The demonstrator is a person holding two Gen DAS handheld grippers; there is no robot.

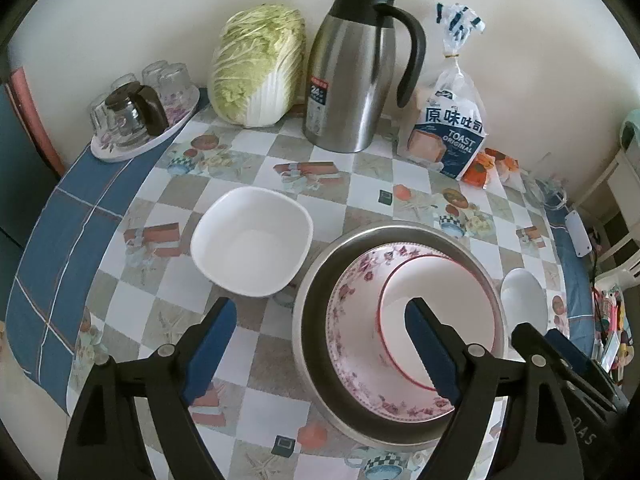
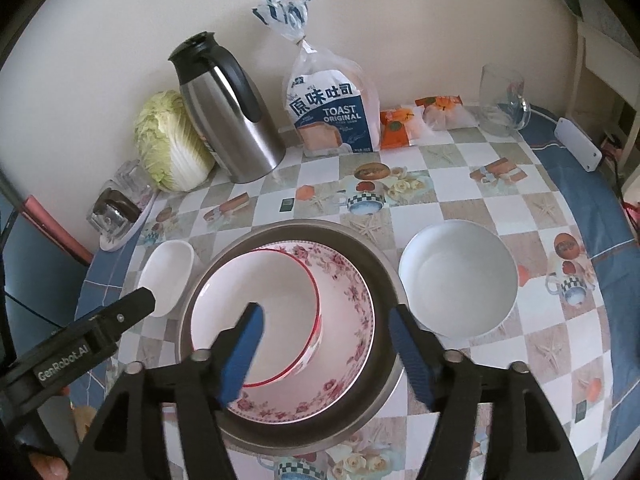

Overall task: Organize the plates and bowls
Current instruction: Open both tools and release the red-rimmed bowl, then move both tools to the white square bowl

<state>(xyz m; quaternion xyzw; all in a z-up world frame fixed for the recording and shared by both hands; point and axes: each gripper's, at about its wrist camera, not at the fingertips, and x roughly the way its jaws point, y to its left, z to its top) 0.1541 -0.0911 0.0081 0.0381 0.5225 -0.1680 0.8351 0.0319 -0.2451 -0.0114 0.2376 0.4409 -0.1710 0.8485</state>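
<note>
A steel basin (image 1: 400,232) (image 2: 304,227) stands on the checked tablecloth. Nested in it are a floral bowl (image 1: 352,320) (image 2: 348,320) and, inside that, a tilted red-rimmed white bowl (image 1: 440,280) (image 2: 272,280). A square white bowl (image 1: 252,240) (image 2: 168,276) sits left of the basin. On the basin's right is a round white bowl (image 1: 520,296) (image 2: 456,280). My left gripper (image 1: 324,344) hangs open above the basin's left rim, holding nothing. Open too, my right gripper (image 2: 328,350) hovers over the nested bowls' right half and touches none of them.
Along the wall stand a cabbage (image 1: 256,68), a steel thermos jug (image 1: 352,76) and a toast bag (image 1: 448,128). A tray of upturned glasses (image 1: 136,120) sits far left. Snack packets (image 2: 400,128), a glass mug (image 2: 500,100) and a white power strip (image 2: 576,148) lie far right.
</note>
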